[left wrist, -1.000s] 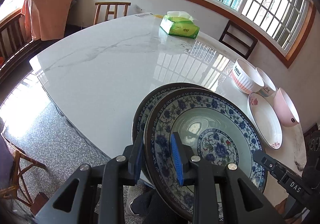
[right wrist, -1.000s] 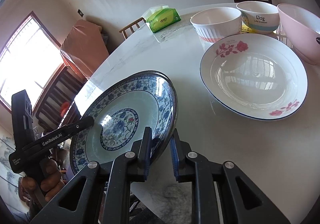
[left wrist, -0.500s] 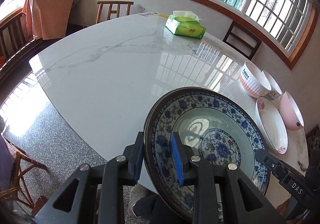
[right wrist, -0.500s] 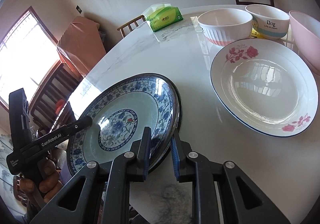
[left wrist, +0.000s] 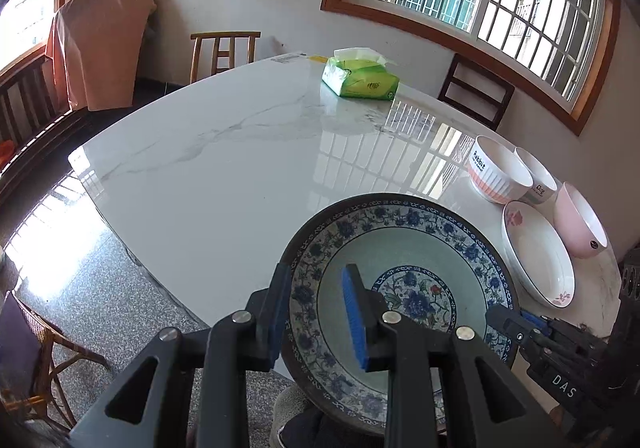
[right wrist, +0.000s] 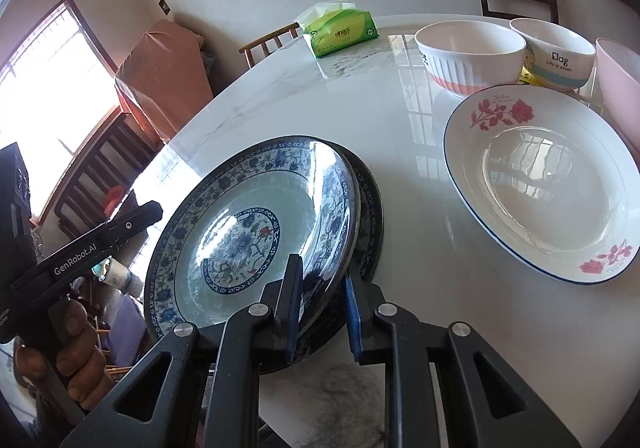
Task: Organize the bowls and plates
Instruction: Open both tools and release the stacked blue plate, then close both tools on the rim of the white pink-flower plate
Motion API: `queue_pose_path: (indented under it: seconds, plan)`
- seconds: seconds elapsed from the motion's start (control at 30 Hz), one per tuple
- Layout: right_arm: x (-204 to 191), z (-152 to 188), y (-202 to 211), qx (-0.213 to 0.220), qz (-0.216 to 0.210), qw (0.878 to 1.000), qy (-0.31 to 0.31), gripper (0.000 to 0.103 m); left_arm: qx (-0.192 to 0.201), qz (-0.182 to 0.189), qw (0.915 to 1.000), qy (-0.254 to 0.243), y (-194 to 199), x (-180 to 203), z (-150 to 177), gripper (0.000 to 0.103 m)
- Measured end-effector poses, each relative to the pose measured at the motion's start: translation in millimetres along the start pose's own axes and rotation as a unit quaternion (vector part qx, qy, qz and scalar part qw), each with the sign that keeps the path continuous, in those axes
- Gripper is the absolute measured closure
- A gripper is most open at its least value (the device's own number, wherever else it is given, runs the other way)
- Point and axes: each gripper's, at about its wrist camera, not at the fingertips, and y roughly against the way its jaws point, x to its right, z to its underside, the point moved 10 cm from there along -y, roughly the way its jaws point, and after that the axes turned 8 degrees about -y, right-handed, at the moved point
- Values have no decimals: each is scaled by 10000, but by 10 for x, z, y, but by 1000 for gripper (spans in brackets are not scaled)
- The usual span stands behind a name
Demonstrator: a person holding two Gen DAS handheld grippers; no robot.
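Right wrist view: both tools, left tool (left wrist: 316, 314) and right tool (right wrist: 322, 308), clamp blue-patterned plate's (right wrist: 248, 232) opposite rims.

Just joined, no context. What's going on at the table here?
A person with a gripper in each hand is sorting dishes on a marble table. Both the left gripper and the right gripper straddle the rim of a blue floral plate, tilted over a matching plate beneath it. The right jaws are opening around that rim. A rose plate, two white bowls and a pink bowl wait to the right.
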Motion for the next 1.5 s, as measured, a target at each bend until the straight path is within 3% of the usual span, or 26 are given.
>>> queue_pose_path:
  seconds: [0.3,0.47,0.53,0.7,0.8,1.07,1.13,1.33,1.5]
  plan:
    - [-21,-64,33,309,485,9964,617,77,-175,2,9998,-34,-27,59,116,76]
    - [-109,-123,111,844,1308,9753,1568,47,-165,7,9998,-82,32,117,127,76]
    - [-139,-135,163,976,1336,9718,1681,45,-179,110,9997,-129,66,188,136,76]
    - [144,-129,316,948,788,9895,756,45,-233,433,9978,-445,139,505,149,75]
    - [473,-88,510,1056,500,9931,32,45,-305,664,9956,-591,145,748,158,71]
    - [1551,-101,1062,1653,725,9772,-1116,44,-669,1353,9852,-813,37,1456,153,70]
    - [1746,-133,1152,1758,862,9729,-1232,44,-685,1383,9835,-942,-20,1610,104,70]
    - [2027,-208,1108,1627,271,9670,-1943,44,-591,1246,9826,-1243,-282,1961,-134,70]
    - [2160,-357,1002,1540,18,9637,-2180,44,-813,1247,9812,-1226,-605,2108,-271,70]
